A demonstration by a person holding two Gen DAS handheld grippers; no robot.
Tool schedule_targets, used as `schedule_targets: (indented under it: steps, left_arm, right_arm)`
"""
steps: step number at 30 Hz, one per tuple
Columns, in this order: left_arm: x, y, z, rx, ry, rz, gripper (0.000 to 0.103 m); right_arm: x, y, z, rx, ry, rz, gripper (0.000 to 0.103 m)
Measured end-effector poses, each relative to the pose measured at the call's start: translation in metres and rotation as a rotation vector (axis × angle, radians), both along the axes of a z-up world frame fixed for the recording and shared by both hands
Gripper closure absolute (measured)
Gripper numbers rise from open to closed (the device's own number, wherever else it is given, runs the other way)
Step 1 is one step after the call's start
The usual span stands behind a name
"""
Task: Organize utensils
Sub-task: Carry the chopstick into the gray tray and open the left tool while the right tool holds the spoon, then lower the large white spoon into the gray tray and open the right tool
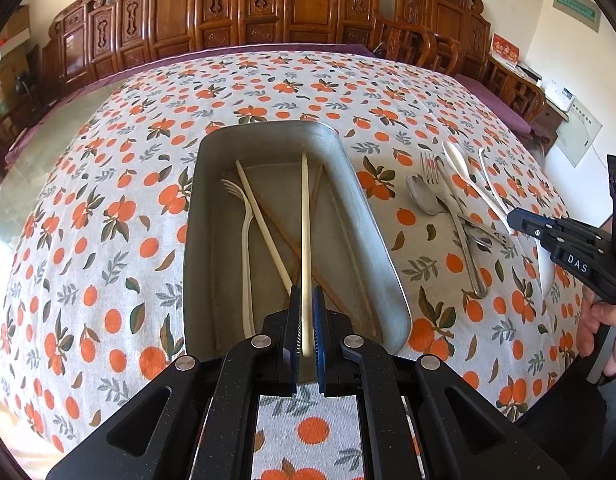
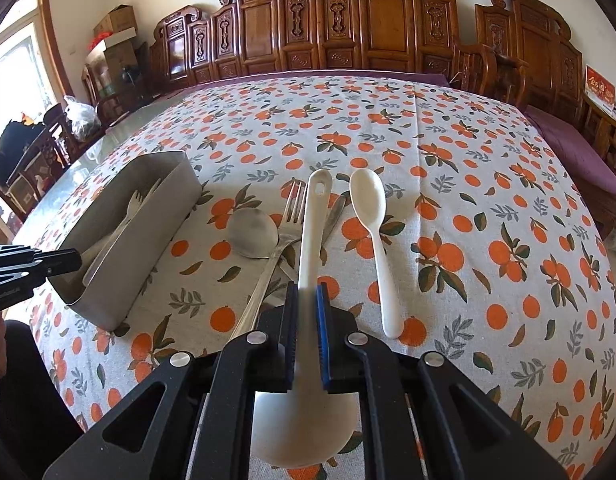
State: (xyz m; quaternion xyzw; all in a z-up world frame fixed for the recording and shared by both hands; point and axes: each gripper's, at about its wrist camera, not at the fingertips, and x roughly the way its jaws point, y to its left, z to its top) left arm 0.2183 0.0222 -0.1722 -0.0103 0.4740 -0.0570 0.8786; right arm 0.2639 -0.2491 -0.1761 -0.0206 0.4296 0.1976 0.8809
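Left gripper [image 1: 306, 322], seen at 6 o'clock in its own view, is clamped on a pale chopstick [image 1: 305, 240] whose shaft runs toward 12 o'clock over the metal tray [image 1: 387, 264]; right gripper [image 2: 306, 332] is clamped on the handle of a white ladle spoon [image 2: 313, 232], its bowl lying beneath the jaws at 6 o'clock and its holed handle tip pointing to 12 o'clock. Largest element: the orange-print tablecloth [image 2: 487, 184], which covers the table to a purple border along the far edge, with carved wooden chairs [image 2: 387, 20] ranged behind at 12 o'clock. From the right wrist view, broad uncovered cloth extends from 1 to 4 o'clock. Next in size, the tray is a rectangular, rounded-corner container with raised walls; it sits at 9 o'clock of the right gripper and holds a second pale chopstick [image 1: 264, 228], a white fork [image 1: 246, 240] along its left wall, and darker brown sticks [image 1: 308, 240] crossed beneath. Loose utensils lie on the cloth at 3 o'clock of the tray, apart from its right wall: a metal spoon [image 2: 252, 234], a metal fork [image 2: 276, 248] overlapping that spoon's edge, and a white spoon [image 2: 373, 236] lying alone just right of the held ladle. A further metal piece lies partly hidden behind the ladle handle; its kind cannot be told. From the left wrist view the right gripper reaches in at 3 o'clock, near the loose group.
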Motion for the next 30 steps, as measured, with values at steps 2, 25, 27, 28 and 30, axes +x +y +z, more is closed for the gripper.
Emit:
schedule_targets:
  steps: [2,25,27,28,30]
  left_arm:
    - [0.001,-0.001,0.0,-0.008,-0.002,-0.007,0.098]
    - [-0.011,0.026,0.038,-0.033,-0.153,0.006,0.079]
    - [-0.013,0.03,0.043,-0.029,-0.164,0.007,0.079]
    - [-0.014,0.032,0.044,-0.029,-0.168,0.008,0.079]
    - [-0.016,0.036,0.047,-0.028,-0.174,0.012,0.079]
  right_arm:
    - [0.0,0.002,0.0,0.0,0.0,0.004,0.093]
    - [-0.023,0.055,0.037,0.016,-0.043,0.099,0.093]
    - [-0.026,0.067,0.043,0.022,-0.047,0.117,0.093]
    - [-0.027,0.071,0.045,0.021,-0.049,0.124,0.093]
    - [-0.029,0.084,0.05,0.019,-0.053,0.144,0.093]
